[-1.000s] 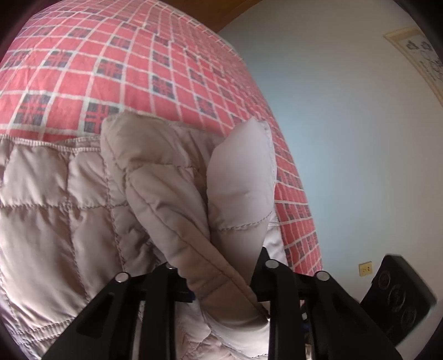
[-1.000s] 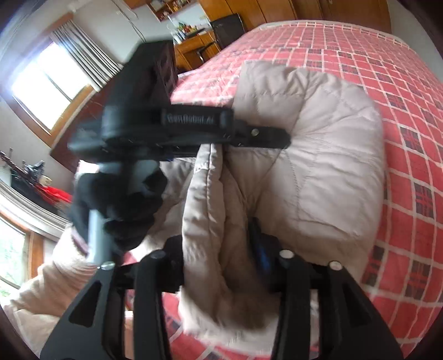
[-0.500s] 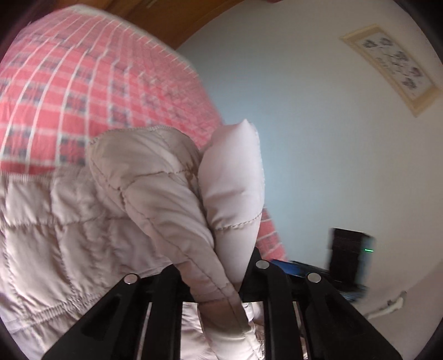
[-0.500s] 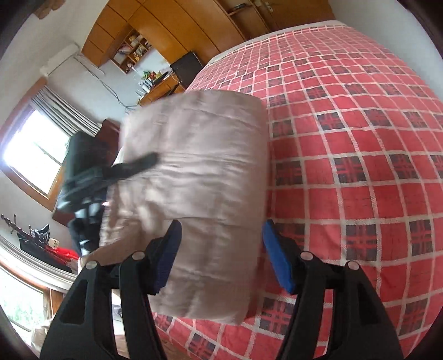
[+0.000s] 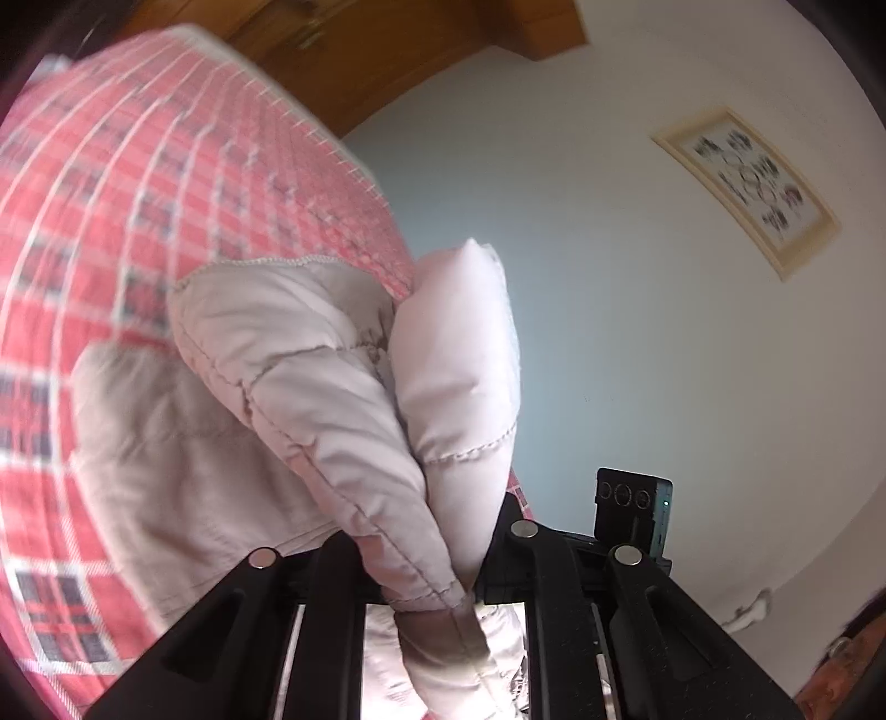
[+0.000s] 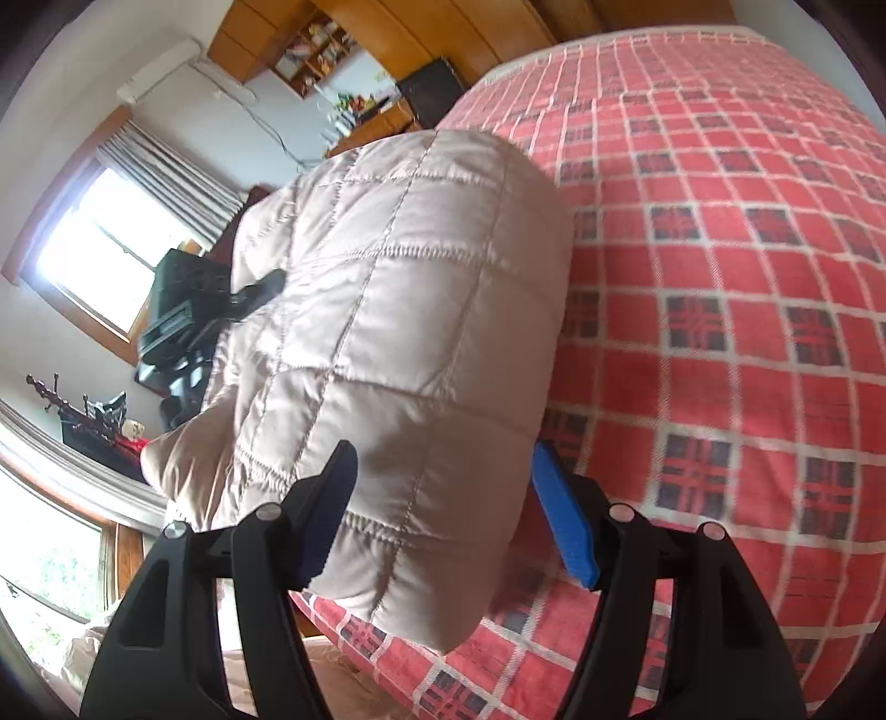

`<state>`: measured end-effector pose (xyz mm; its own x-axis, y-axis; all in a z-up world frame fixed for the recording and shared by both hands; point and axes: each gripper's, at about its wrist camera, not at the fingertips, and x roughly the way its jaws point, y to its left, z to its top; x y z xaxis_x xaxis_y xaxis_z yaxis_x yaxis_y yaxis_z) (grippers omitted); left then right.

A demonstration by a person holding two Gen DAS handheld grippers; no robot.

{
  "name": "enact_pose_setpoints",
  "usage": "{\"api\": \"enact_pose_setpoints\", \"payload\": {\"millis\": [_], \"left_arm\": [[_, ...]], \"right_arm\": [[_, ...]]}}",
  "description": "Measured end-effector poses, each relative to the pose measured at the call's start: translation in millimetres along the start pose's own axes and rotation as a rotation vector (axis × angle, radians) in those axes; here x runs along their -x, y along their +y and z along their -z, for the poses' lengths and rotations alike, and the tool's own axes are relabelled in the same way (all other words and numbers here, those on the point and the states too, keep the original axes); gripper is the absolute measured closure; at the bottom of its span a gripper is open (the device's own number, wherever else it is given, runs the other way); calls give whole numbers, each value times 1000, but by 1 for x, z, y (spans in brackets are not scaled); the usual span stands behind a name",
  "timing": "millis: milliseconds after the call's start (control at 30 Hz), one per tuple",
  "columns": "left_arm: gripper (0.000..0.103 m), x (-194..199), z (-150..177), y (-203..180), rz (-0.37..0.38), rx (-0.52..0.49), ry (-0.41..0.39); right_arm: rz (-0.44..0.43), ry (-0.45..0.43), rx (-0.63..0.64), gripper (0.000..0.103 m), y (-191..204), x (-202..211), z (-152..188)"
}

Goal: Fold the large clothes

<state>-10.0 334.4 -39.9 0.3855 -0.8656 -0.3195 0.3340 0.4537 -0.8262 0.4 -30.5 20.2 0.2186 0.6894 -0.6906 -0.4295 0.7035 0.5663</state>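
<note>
A beige quilted jacket (image 6: 387, 310) lies folded into a thick bundle on the red plaid bed cover (image 6: 720, 277). My right gripper (image 6: 443, 498) is open, its blue pads (image 6: 565, 531) standing either side of the bundle's near corner without pinching it. In the left wrist view my left gripper (image 5: 426, 548) is shut on a doubled edge of the jacket (image 5: 332, 387), which bulges up between the fingers. The left gripper (image 6: 221, 310) shows at the bundle's far left side in the right wrist view. The right gripper's body (image 5: 631, 509) shows behind the left one's fingers.
The bed cover (image 5: 111, 194) stretches far beyond the jacket. A pale wall with a framed picture (image 5: 747, 188) stands to the right of the bed. A window (image 6: 105, 249), a cluttered desk (image 6: 365, 116) and wooden cupboards (image 6: 498, 27) lie beyond the bed's far side.
My right gripper has let go of the jacket and opened. The jacket has dropped into a folded bundle on the bed. My left gripper keeps its hold and has swung round.
</note>
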Motion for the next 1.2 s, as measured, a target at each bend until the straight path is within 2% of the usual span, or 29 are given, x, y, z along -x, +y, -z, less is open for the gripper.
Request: {"api": "enact_pose_setpoints", "payload": {"millis": [200,467,633,833,900,933,1000,1033,1100,1200], "left_arm": [[87,-7,7,48,-13,78,31],[78,-6,11,67,-12,113,50],[74,12,17,46,-83,107,49],[65,52,47,-2,-294,-42,19],[65,65,56,-12,-342,-63,-4],[65,73,62,-17,-337,-62,-17],[65,82,76,-34,-270,-47,-26],[65,83,84,-44,-262,-61,-23],[63,82,99,-64,-291,-109,-11],[58,71,123,-82,-278,-126,38]], "right_arm": [[26,61,9,37,11,-22,4],[103,94,27,33,20,-43,18],[105,108,24,33,18,-50,23],[115,108,27,33,23,-51,23],[114,106,24,33,22,-52,23],[113,104,21,33,21,-53,21],[117,100,14,33,22,-52,22],[120,98,12,33,22,-52,22],[123,97,3,32,21,-53,21],[137,97,5,32,23,-54,19]]}}
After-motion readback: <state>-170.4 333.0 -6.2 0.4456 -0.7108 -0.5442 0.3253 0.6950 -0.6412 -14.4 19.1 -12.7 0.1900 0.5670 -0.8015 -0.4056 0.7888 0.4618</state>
